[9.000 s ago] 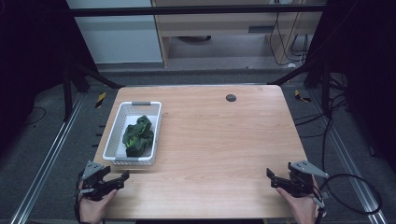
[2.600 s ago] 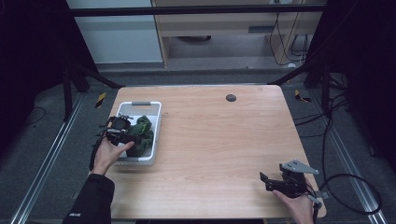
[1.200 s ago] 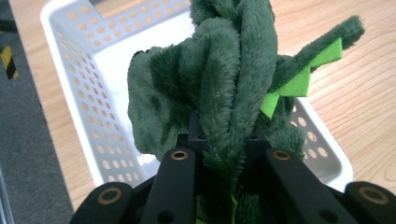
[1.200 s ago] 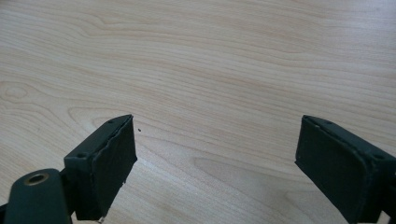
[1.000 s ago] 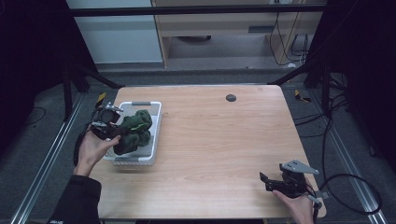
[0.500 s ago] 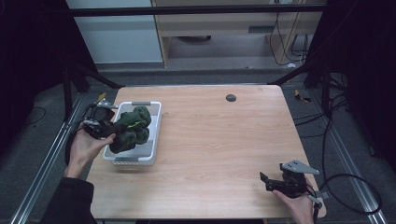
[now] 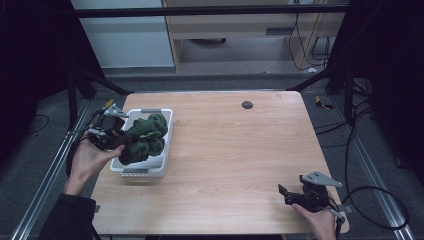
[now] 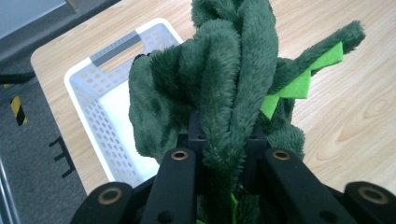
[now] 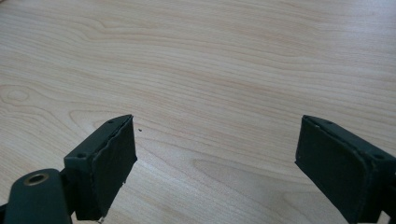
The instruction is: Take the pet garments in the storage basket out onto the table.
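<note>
Two grippers working: left gripper (image 8: 223, 154) clamping green plush toy (image 7: 142, 138), holding it above white perforated basket (image 7: 167, 130) at table (image 7: 240, 160) left edge. Right gripper (image 9: 215, 163) resting wide open, empty. Likely emptying basket; placing remaining.

Table (image 7: 225, 150): light wood, frame centre | white perforated basket (image 7: 161, 167): rests on it, left of centre | small dark round disc (image 7: 247, 104): upper centre, near far edge

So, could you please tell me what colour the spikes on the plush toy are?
Bright lime green spikes against the dark green plush toy, clearest in the left gripper view.
</note>
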Tool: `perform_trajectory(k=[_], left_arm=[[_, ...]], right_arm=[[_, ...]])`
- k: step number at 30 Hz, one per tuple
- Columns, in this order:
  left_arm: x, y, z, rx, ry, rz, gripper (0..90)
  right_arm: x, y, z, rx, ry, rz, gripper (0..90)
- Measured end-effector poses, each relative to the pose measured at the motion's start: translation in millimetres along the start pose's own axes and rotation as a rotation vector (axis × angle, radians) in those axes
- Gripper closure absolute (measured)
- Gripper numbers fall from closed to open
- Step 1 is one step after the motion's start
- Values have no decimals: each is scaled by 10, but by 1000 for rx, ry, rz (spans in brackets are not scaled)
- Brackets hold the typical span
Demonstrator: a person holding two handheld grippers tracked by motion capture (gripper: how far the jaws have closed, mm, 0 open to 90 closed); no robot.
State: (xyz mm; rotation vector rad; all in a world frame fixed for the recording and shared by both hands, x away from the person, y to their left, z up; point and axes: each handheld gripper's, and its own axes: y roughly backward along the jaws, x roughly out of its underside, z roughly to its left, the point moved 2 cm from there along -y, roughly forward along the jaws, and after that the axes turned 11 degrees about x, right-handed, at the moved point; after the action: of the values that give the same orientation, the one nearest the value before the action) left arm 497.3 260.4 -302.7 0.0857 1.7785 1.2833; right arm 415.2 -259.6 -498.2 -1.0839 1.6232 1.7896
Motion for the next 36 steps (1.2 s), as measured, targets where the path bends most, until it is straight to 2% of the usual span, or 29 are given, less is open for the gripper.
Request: perform_trajectory(k=[6, 16, 28, 36], left_arm=[[-68, 62, -141, 20, -49, 10, 795], [-147, 44, -333, 48, -94, 21, 795], [-298, -50, -618, 92, -168, 34, 795], [-375, -149, -735, 107, -192, 51, 795]], right_arm=[[-1, 1, -1, 1, 0, -1, 121], [-1, 5, -3, 1, -3, -2, 120], [-1, 5, -5, 0, 0, -4, 121], [-8, 7, -2, -4, -6, -6, 121]])
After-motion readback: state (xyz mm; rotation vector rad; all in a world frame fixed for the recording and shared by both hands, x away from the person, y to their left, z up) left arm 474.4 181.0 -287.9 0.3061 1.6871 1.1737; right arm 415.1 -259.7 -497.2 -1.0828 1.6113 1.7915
